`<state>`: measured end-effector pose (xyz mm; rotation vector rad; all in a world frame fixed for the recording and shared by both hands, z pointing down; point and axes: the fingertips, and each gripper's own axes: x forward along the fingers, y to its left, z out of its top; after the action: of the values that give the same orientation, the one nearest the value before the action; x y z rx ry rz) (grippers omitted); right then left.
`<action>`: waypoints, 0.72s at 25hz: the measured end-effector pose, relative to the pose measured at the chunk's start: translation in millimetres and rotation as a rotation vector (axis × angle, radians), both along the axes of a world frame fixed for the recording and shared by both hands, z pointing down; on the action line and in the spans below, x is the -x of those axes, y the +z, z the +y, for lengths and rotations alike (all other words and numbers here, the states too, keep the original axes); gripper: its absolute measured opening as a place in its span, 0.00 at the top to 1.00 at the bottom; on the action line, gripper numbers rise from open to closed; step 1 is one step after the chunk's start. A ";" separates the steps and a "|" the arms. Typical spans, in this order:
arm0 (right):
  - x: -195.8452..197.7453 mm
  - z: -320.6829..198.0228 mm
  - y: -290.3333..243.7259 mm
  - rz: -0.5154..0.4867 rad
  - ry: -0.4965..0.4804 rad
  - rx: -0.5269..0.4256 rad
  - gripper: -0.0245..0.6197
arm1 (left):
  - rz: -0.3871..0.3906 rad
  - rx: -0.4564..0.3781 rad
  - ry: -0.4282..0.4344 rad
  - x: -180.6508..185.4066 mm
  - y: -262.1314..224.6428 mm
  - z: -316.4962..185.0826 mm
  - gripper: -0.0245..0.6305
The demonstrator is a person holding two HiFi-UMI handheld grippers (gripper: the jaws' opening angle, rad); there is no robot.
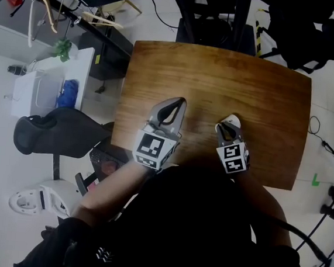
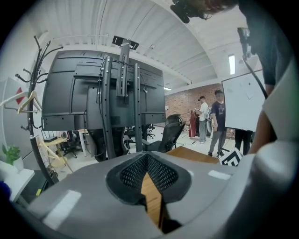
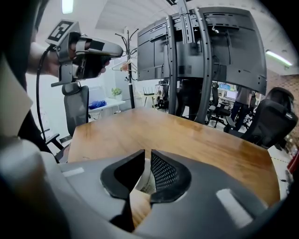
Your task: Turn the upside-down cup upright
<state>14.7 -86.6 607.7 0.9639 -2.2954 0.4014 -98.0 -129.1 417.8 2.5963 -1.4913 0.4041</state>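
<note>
A white cup (image 3: 145, 181) with some print on it sits pinched between the fingers of my right gripper (image 3: 145, 152); only a narrow strip of its wall shows, so I cannot tell which way up it is. From the head view the cup (image 1: 232, 118) is a small white patch at the tip of the right gripper (image 1: 231, 123), over the near middle of the wooden table (image 1: 219, 76). My left gripper (image 1: 181, 101) hovers to its left with its fingertips touching and nothing between them. Only bare table shows through the left gripper (image 2: 147, 157).
A black monitor stand (image 3: 201, 60) rises beyond the table's far edge. A black office chair (image 1: 56, 128) and a white desk (image 1: 48, 83) stand left of the table. Cables (image 1: 324, 145) lie on the floor at right. People (image 2: 217, 121) stand far off.
</note>
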 end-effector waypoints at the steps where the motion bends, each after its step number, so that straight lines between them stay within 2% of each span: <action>1: 1.7 -1.9 3.2 -0.002 0.007 0.004 0.90 | -0.005 0.003 0.000 0.1 -0.4 0.6 0.96; 3: 1.0 -6.4 13.9 0.001 0.029 0.025 0.90 | -0.014 0.007 0.003 0.6 -0.4 2.2 0.96; 5: -5.6 -10.6 26.8 -0.003 0.073 0.062 0.96 | -0.019 0.006 0.003 3.1 -1.3 3.1 0.96; 7: -11.8 -12.9 33.2 -0.034 0.115 0.088 0.96 | -0.028 0.012 -0.008 9.3 0.3 4.2 0.96; 11: -10.7 -12.5 33.1 -0.076 0.117 0.101 0.96 | -0.033 0.016 -0.029 18.3 1.4 3.3 0.96; 13: -12.5 -15.8 25.7 -0.105 0.115 0.082 0.91 | -0.034 0.009 -0.027 16.3 -1.3 2.1 0.96; 15: -23.9 -24.9 8.9 -0.126 0.134 0.016 0.82 | -0.028 -0.005 -0.017 12.4 -5.7 0.6 0.96; 17: -47.4 -37.9 -1.2 -0.113 0.190 -0.033 0.73 | -0.020 -0.011 -0.011 11.7 -7.5 -1.4 0.96; 18: -59.9 -43.2 1.5 -0.108 0.221 -0.014 0.70 | -0.015 -0.011 -0.013 12.6 -7.7 -2.8 0.96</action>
<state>74.6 -129.8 609.2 1.2363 -2.2966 0.5422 -110.6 -131.9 410.2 2.5962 -1.5187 0.4166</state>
